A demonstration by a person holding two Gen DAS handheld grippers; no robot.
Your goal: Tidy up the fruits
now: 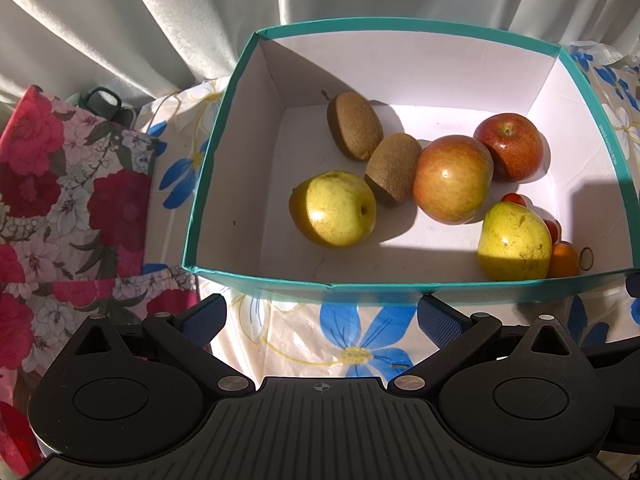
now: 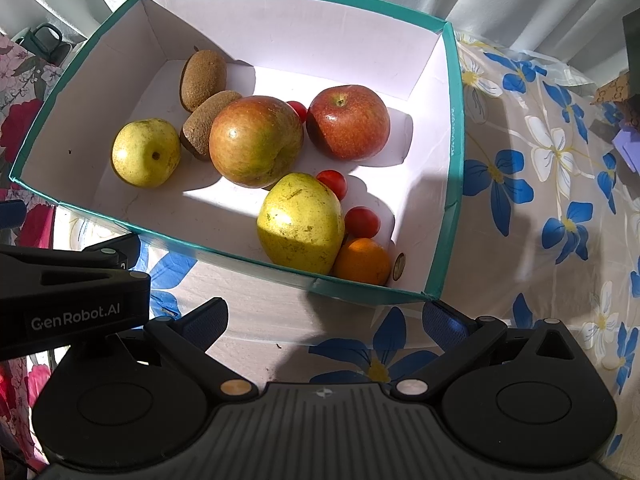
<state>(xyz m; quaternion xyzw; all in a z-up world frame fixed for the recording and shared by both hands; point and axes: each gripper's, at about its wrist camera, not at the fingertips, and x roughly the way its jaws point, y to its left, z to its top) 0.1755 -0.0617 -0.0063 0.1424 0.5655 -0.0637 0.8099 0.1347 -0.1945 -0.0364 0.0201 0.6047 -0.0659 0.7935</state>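
left tongs point(image 1: 322, 320) open | right tongs point(image 2: 326, 322) open | fruits in teal box point(image 2: 454, 128)

Inside the teal box point(image 1: 224, 152), two kiwis point(image 1: 354, 126) lie toward its far left corner, a yellow apple point(image 1: 334, 209) nearer. The left claw point(image 1: 322, 314) gapes empty before its near wall.
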